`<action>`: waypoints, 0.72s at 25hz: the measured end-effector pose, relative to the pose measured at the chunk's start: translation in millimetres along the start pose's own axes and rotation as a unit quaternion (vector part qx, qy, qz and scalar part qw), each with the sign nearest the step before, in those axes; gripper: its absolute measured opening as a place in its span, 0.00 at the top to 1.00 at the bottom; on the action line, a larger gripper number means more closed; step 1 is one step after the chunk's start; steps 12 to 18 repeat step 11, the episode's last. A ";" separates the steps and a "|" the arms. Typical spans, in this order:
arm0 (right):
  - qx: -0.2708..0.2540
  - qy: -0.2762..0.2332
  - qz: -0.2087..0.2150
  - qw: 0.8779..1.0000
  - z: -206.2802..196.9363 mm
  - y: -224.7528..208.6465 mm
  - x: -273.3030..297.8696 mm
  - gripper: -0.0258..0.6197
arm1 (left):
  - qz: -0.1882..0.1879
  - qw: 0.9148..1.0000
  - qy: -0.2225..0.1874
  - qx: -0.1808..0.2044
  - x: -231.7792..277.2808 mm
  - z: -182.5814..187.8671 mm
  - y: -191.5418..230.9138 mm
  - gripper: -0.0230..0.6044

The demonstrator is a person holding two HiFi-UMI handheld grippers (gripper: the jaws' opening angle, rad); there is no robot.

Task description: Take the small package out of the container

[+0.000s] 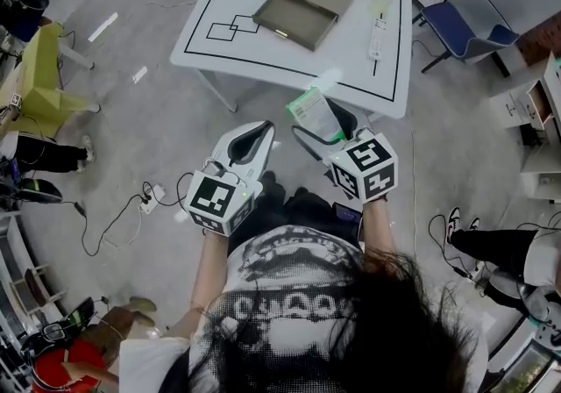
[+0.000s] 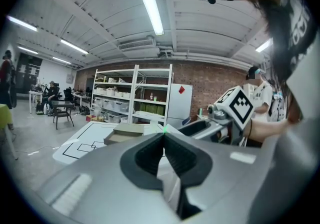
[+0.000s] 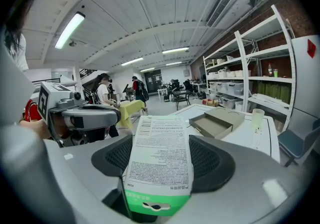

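The small package [image 1: 314, 112] is a flat white pouch with green ends and printed text; in the right gripper view the package [image 3: 160, 160] lies along the jaws. My right gripper [image 1: 326, 126] is shut on it, held near the person's body and off the table. The container [image 1: 305, 3], a tan box with its tray pulled out, sits on the white table [image 1: 263, 58] farther ahead; the right gripper view shows this container [image 3: 217, 123] beyond the pouch. My left gripper [image 1: 260, 132] hangs beside the right one, jaws closed together with nothing between them [image 2: 163, 137].
A clear plastic tube [image 1: 379, 23] lies on the table's right side. A blue chair [image 1: 465, 32] stands to the right, a yellow-green seat [image 1: 39, 75] to the left. Cables and a power strip [image 1: 149, 198] lie on the floor. People's legs show at both sides.
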State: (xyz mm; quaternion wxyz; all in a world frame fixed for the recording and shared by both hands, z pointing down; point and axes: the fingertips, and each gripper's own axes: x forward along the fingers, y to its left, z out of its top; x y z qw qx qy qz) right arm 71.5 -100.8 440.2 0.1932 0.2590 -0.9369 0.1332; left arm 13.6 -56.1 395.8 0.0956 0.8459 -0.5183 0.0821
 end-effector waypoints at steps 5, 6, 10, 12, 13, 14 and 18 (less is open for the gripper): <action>-0.003 -0.002 0.004 1.000 -2.3 -4.6 -5.3 0.40 | 0.007 1.000 -0.002 0.001 1.5 -0.9 -7.0 0.96; -0.003 -0.003 0.005 1.000 -3.5 -5.8 -6.4 0.40 | 0.008 1.000 -0.002 0.001 2.0 -2.0 -8.8 0.96; -0.005 -0.009 0.004 1.000 -6.2 -13.0 -11.9 0.40 | 0.010 1.000 -0.005 0.005 5.6 -4.5 -16.8 0.96; -0.007 -0.010 0.003 1.000 -6.4 -15.0 -13.3 0.40 | 0.010 1.000 -0.006 0.007 6.6 -4.6 -18.7 0.96; -0.007 -0.010 0.003 1.000 -6.4 -15.0 -13.3 0.40 | 0.010 1.000 -0.006 0.007 6.6 -4.6 -18.7 0.96; -0.007 -0.010 0.003 1.000 -6.4 -15.0 -13.3 0.40 | 0.010 1.000 -0.006 0.007 6.6 -4.6 -18.7 0.96; -0.007 -0.010 0.003 1.000 -6.4 -15.0 -13.3 0.40 | 0.010 1.000 -0.006 0.007 6.6 -4.6 -18.7 0.96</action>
